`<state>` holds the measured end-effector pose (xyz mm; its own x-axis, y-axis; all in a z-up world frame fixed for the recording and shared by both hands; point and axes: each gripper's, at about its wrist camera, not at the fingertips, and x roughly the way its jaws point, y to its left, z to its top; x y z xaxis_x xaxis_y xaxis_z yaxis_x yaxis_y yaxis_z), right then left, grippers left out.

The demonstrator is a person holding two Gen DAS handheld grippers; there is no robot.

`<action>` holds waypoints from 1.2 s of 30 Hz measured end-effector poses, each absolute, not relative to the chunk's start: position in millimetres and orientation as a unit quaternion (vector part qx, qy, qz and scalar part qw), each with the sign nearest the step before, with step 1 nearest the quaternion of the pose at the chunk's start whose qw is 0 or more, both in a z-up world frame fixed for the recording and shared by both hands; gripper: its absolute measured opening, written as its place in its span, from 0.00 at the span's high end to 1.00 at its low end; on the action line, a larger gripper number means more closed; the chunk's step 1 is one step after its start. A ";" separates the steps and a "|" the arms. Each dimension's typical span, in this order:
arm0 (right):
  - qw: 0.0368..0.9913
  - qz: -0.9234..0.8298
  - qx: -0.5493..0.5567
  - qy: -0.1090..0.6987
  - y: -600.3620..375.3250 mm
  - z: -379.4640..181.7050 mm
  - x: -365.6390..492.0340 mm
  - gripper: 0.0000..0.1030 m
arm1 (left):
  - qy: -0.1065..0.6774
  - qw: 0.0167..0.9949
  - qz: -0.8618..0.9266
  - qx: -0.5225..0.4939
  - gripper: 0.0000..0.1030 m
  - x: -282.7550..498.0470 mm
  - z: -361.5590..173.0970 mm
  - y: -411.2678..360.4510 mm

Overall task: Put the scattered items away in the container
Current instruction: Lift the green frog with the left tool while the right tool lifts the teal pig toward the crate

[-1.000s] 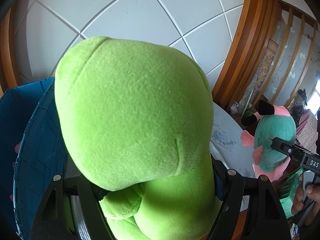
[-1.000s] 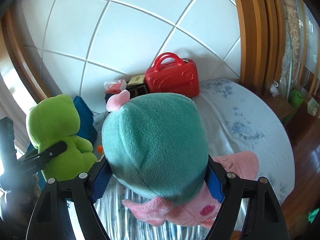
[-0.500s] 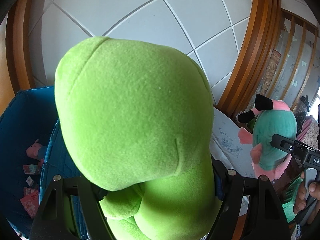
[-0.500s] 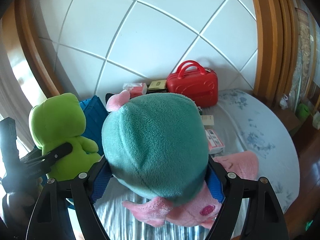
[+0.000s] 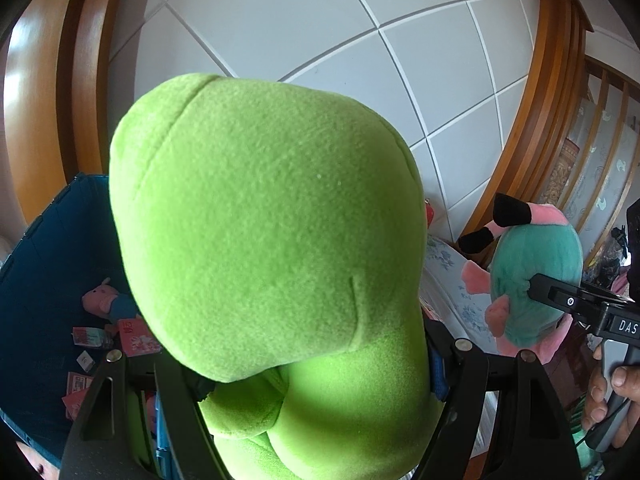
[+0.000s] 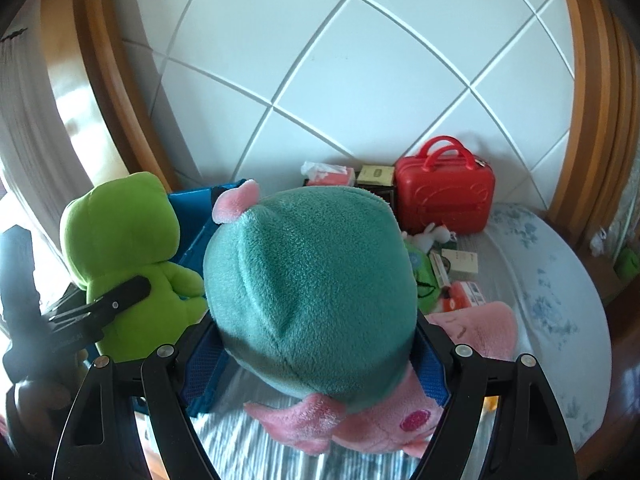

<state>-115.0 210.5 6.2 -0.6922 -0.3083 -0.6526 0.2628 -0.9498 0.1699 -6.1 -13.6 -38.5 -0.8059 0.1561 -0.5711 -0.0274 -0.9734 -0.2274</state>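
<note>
Bed (image 6: pixel 560 280) with pale blue floral cover, lower edge cut off by frame. Blue container (image 5: pixel 48 248) at bed's left, only part of one wall and floor visible in left wrist view; mostly hidden behind plush in right wrist view. Green plush (image 5: pixel 264 232) filled most of left wrist view, clamped at body by left hand-held gripper (image 5: pixel 312 400); pads hidden under fleece, face turned away, held up beside container, not inside. Teal-and-pink plush (image 6: pixel 308 288) clamped in right hand-held gripper (image 6: pixel 316 368), blue pads pressed into both sides, held above bed; face unseen from right wrist. Red case (image 6: pixel 444 196) upright against white panelled wall. Small pink plush (image 5: pixel 106 300) and several packets (image 5: pixel 132 332) already on container floor, print unreadable. Scattered boxes (image 6: pixel 460 260) and small green toy (image 6: pixel 424 280) on bed near red case, partly hidden behind teal plush. Fingers (image 5: pixel 608 392) at right edge, cut off.
</note>
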 end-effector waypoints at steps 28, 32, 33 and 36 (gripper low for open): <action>0.259 -0.899 0.352 0.005 0.9 3.1 -122.5 0.19 | -0.164 -0.057 0.940 -0.292 0.26 31.7 -48.7 -181.8; 0.268 -0.894 0.358 0.015 -27.4 -2.0 -126.9 0.19 | -0.174 -0.066 0.938 -0.293 0.26 32.9 -54.4 -201.6; 0.272 -0.893 0.358 0.019 -34.4 -1.6 -127.7 0.19 | -0.177 -0.069 0.937 -0.293 0.26 33.2 -55.6 -206.9; 0.280 -0.890 0.357 0.028 -58.3 0.8 -130.3 0.19 | -0.182 -0.081 0.936 -0.290 0.26 34.0 -58.4 -222.7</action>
